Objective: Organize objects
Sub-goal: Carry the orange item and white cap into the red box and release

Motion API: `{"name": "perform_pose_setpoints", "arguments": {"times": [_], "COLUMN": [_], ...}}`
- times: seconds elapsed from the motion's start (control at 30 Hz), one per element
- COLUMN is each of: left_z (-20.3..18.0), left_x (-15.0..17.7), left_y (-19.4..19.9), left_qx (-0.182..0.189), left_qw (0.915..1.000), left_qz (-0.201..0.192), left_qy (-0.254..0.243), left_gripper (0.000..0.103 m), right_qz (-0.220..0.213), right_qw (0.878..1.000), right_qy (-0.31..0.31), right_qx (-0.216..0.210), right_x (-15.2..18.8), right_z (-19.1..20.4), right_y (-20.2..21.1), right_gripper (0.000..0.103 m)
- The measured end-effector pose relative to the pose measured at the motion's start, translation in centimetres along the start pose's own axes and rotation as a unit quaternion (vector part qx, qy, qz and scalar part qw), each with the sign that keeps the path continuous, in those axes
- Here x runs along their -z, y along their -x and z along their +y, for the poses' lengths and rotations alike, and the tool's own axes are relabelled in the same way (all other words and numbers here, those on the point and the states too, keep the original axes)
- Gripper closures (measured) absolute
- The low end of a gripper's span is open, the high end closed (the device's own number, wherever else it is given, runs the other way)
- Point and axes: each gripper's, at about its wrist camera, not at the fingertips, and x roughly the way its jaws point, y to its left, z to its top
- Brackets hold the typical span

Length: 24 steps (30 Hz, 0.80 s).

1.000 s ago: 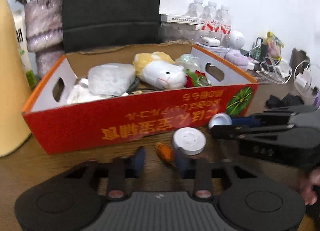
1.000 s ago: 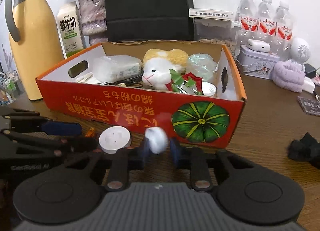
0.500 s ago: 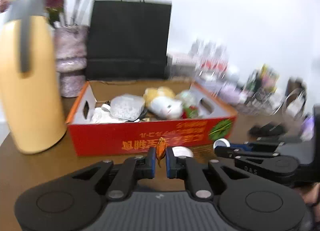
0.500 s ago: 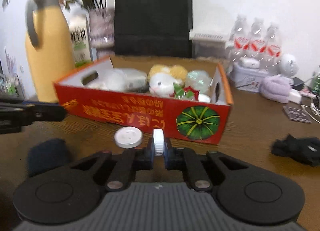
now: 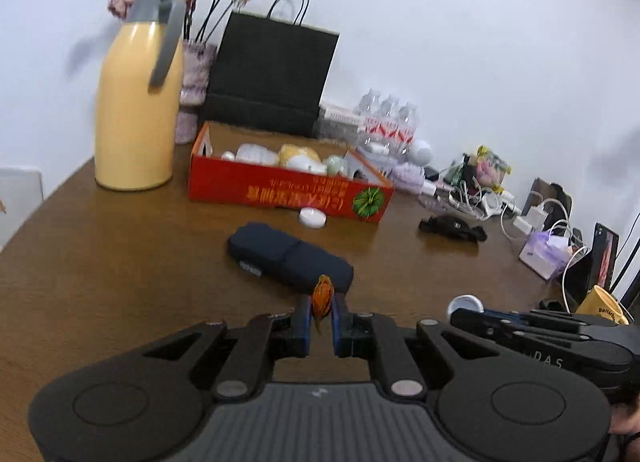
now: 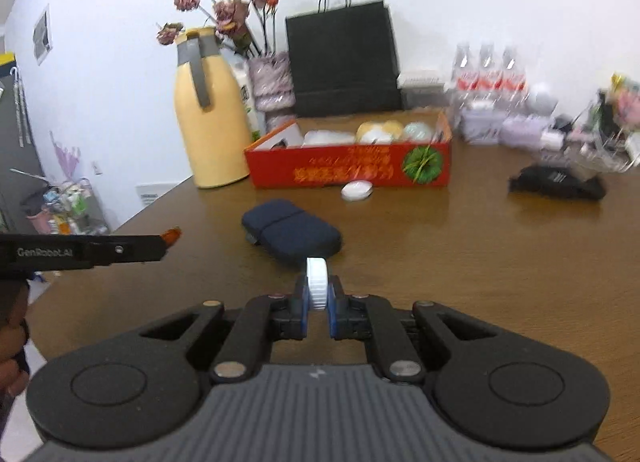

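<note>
My left gripper (image 5: 321, 312) is shut on a small orange object (image 5: 322, 296), held above the brown table. My right gripper (image 6: 318, 294) is shut on a small white ridged cap (image 6: 317, 287), held on edge. In the left wrist view the right gripper (image 5: 466, 304) shows at the right with the white cap (image 5: 464, 302) at its tip. In the right wrist view the left gripper (image 6: 170, 237) reaches in from the left with the orange object (image 6: 171, 235) at its tip. A red cardboard box (image 5: 280, 190) (image 6: 352, 172) of soft toys and packets stands far ahead. A white round lid (image 5: 313, 217) (image 6: 357, 189) lies before it.
A dark blue pouch (image 5: 290, 258) (image 6: 292, 232) lies between the grippers and the box. A yellow thermos jug (image 5: 136, 102) (image 6: 210, 110), a vase of dried flowers, a black paper bag (image 5: 272, 74), water bottles and cables (image 5: 480, 198) stand at the back. A black item (image 6: 556, 182) lies right.
Both grippers closed on their objects, orange in the left and white cap in the right, then pulled back and up from the box, which now looks far smaller. The blue pouch came into view.
</note>
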Motion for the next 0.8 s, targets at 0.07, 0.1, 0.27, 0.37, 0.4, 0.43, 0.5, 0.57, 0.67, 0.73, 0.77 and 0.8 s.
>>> {"name": "perform_pose_setpoints", "arguments": {"times": [0.07, 0.1, 0.27, 0.37, 0.4, 0.43, 0.5, 0.57, 0.67, 0.73, 0.77, 0.8], "left_z": [-0.3, -0.3, -0.1, 0.2, 0.0, -0.3, -0.9, -1.3, -1.5, -1.1, -0.7, -0.2], "left_x": [-0.6, -1.0, -6.1, -10.7, -12.2, -13.7, -16.3, -18.0, -18.7, -18.5, -18.4, -18.3], "left_y": [0.2, 0.1, -4.5, -10.1, -12.1, -14.2, -18.4, -22.3, -27.8, -30.6, -31.8, -32.5], "left_qx": [0.01, 0.015, 0.044, 0.071, 0.07, 0.065, 0.047, 0.035, 0.014, 0.004, 0.004, 0.0], "left_qw": [0.9998, 0.9996, 0.9981, 0.9972, 0.9971, 0.9972, 0.9978, 0.9982, 0.9975, 0.9949, 0.993, 0.9915], "left_qz": [-0.014, -0.021, -0.026, 0.003, 0.011, 0.017, 0.029, 0.044, 0.069, 0.101, 0.118, 0.13], "left_qy": [-0.005, -0.008, -0.034, -0.024, -0.028, -0.03, -0.036, -0.022, -0.005, -0.003, -0.001, 0.005], "left_gripper": [0.094, 0.094, 0.094, 0.094, 0.094, 0.094, 0.094, 0.094, 0.092, 0.081, 0.065, 0.048], "right_qz": [-0.011, -0.014, -0.045, -0.065, -0.064, -0.058, -0.049, -0.033, 0.012, 0.04, 0.052, 0.062], "right_qw": [1.0, 1.0, 0.999, 0.996, 0.996, 0.997, 0.997, 0.995, 0.995, 0.994, 0.993, 0.991], "right_qy": [0.001, 0.0, 0.023, 0.051, 0.052, 0.053, 0.054, 0.073, 0.07, 0.065, 0.06, 0.051], "right_qx": [0.007, 0.007, 0.012, 0.021, 0.02, 0.018, 0.028, 0.054, 0.063, 0.078, 0.093, 0.108], "right_x": [-0.5, -0.7, -4.8, -9.0, -10.5, -11.9, -14.8, -17.1, -19.0, -19.4, -19.3, -19.1], "right_z": [-0.2, -0.4, -2.3, -3.7, -4.3, -4.8, -5.9, -6.4, -7.8, -9.1, -9.7, -10.2], "right_y": [0.4, 0.4, -1.1, -3.6, -4.9, -6.4, -9.7, -13.3, -19.1, -22.6, -24.0, -25.0], "right_gripper": [0.093, 0.093, 0.093, 0.093, 0.093, 0.093, 0.093, 0.093, 0.093, 0.089, 0.079, 0.075]}}
